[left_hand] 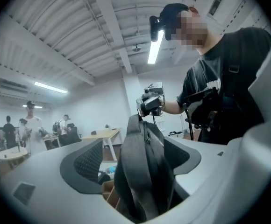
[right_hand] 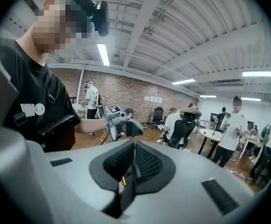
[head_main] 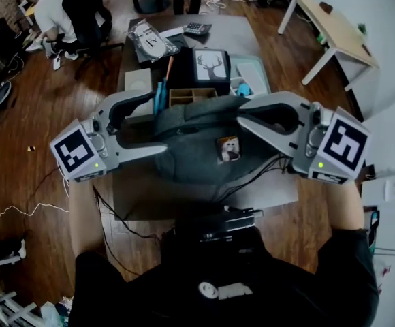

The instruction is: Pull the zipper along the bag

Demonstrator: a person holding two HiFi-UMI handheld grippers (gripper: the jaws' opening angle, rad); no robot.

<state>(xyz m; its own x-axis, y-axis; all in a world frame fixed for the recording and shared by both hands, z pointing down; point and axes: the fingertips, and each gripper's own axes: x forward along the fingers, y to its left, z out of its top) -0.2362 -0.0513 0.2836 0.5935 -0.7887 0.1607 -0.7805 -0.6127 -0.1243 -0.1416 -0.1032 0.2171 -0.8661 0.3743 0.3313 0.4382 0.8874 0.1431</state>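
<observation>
Grey bag (head_main: pixel 197 159) lies on the worktop (head_main: pixel 279 186) straight ahead of you, squarely between your two tools, with a small picture tag (head_main: pixel 229 148) on its near face; your left tool (head_main: pixel 155 122) comes in from the left with its jaws spread wide, and in the left gripper view a tall fold of the bag's top stands in the gap between them, neither pad pressing on it as far as that view shows; that fold runs away from the left tool to your right tool (head_main: pixel 244 116), which meets the bag's top from the right; its jaws are closed tight on the zipper pull (right_hand: pixel 122 183), a thin dark strip with a small orange-and-white bit hanging just below the pads; the two tools point toward each other over the bag's upper edge, near but apart; beyond the bag stand a wooden organiser (head_main: pixel 187 95), a framed deer picture (head_main: pixel 211 65) and, further back, a calculator (head_main: pixel 197 28).
</observation>
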